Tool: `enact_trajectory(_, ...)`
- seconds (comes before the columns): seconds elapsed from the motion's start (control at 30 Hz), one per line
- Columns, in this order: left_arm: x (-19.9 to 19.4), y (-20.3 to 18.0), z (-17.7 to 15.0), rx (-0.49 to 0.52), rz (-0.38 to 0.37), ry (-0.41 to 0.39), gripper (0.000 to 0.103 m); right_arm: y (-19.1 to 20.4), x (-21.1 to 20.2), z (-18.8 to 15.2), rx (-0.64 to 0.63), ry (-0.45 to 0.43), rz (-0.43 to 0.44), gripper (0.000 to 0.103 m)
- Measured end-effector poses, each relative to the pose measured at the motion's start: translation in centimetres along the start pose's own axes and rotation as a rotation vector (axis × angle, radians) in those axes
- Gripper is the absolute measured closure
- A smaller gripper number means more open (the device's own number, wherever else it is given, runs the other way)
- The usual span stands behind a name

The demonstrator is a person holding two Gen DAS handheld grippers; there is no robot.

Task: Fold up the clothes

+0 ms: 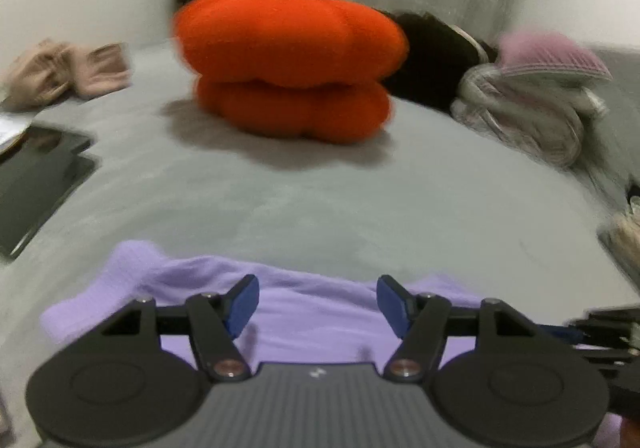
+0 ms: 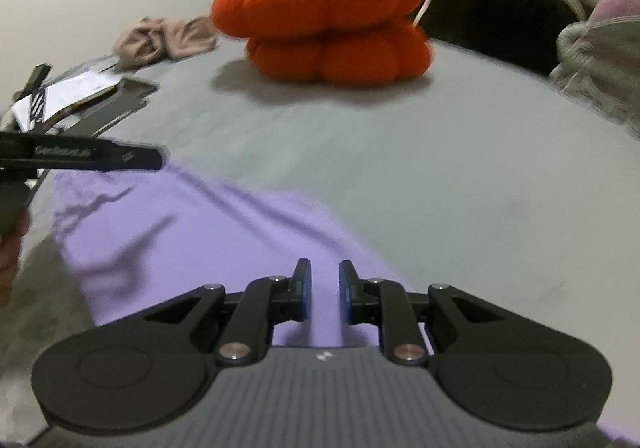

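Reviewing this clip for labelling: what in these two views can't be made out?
- Purple garment: its near part is hidden under both gripper bodies, so its type and fold state are unclear.
- Dark heap behind the orange pumpkin cushion: blurred and partly hidden.
- Left gripper: whether its pads touch the cloth is unclear.
- Grey-and-pink pile: cut by the right-wrist frame edge.

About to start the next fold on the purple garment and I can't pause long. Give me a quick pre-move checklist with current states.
1. Left gripper empty, open: ok.
2. Right gripper free of cloth, jaws narrowly apart: ok.
3. Purple garment lying flat: not ok, creases on its left part.
4. Bed surface beyond the garment clear for folding: ok.
5. Orange pumpkin cushion apart from the garment: ok.
6. Garment's near edge visible: cannot tell, both grippers hide it.
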State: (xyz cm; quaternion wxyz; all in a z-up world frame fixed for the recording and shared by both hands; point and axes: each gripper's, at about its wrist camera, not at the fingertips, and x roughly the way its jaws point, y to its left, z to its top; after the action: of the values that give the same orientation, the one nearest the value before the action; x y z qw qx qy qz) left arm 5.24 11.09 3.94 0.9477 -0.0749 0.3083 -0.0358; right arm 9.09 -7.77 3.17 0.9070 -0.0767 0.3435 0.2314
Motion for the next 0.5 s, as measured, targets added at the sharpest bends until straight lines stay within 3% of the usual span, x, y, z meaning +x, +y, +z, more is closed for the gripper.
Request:
enact_trajectory(0.1,2.8,-0.1,-0.4,-0.004,0.013,0.113,0.036,0.3,1.0,-0.4,-0.039,0.011,-0.010,0.084)
enact_trajectory(0.13,3.0,0.0,-0.5,0.004,0.023,0.109,0.036,0.1,1.0,-0.3,-0.037,0.010,-0.013,0.086)
enact_trajectory(0.27,2.8,0.8,-0.3,-0.007,0.036,0.110,0.036,-1.0,0.5,-0.1,-0.017,0.026,-0.043,0.077)
enact_trajectory(0.37,2.4,1.3,0.0,-0.040,0.021,0.103,0.036,-2.7,-1.0,-0.1,0.041,0.060,-0.064,0.077)
enact_trajectory(0.5,1.4,0.1,0.6,-0.014,-0.031,0.013,0.036,-5.3,-5.1,0.4,0.069,0.022,-0.129,0.072)
